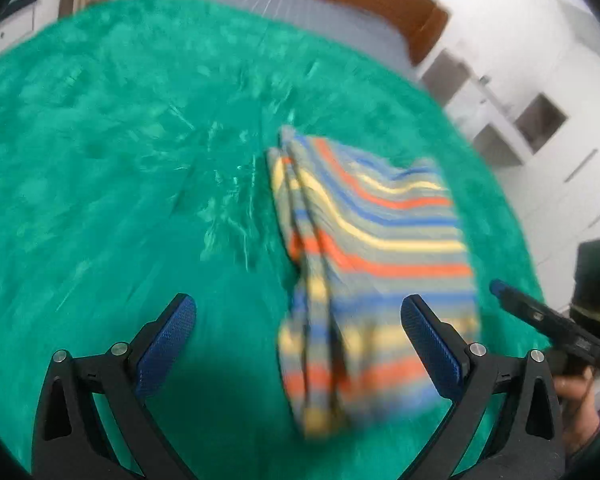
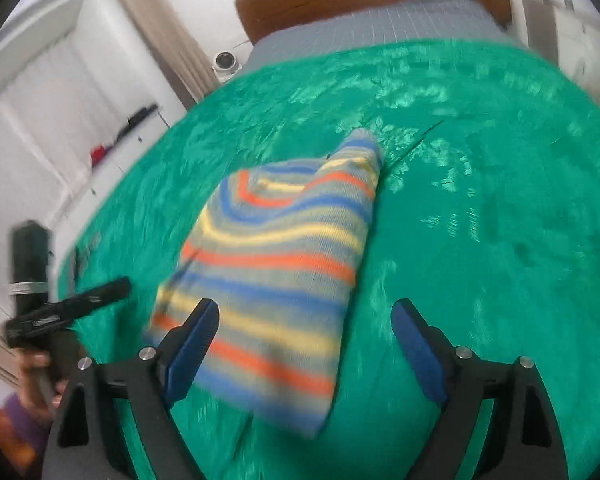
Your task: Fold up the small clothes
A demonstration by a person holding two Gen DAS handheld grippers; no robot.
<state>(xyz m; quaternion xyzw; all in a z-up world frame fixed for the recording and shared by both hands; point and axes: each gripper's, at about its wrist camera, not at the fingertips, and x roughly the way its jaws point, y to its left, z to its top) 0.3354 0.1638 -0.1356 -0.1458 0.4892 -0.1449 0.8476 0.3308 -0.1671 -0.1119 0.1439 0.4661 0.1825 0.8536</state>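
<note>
Looking along the left gripper [image 1: 298,344], its jaws stand wide apart and hold nothing; the striped garment [image 1: 372,248] lies folded on the green blanket [image 1: 100,160], its near end between the blue pads and closer to the right-hand one, the stacked fold edges facing the left-hand pad. The other tool shows at the far right edge. Along the right gripper [image 2: 304,344], the jaws are likewise spread and empty, and the garment's near edge sits behind the left-hand pad, stretching away ahead of the gap. It looks like a light, soft knit that will sag and slide apart if lifted loosely, so pinching through all layers at a corner seems wisest. No containers show in either view.
</note>
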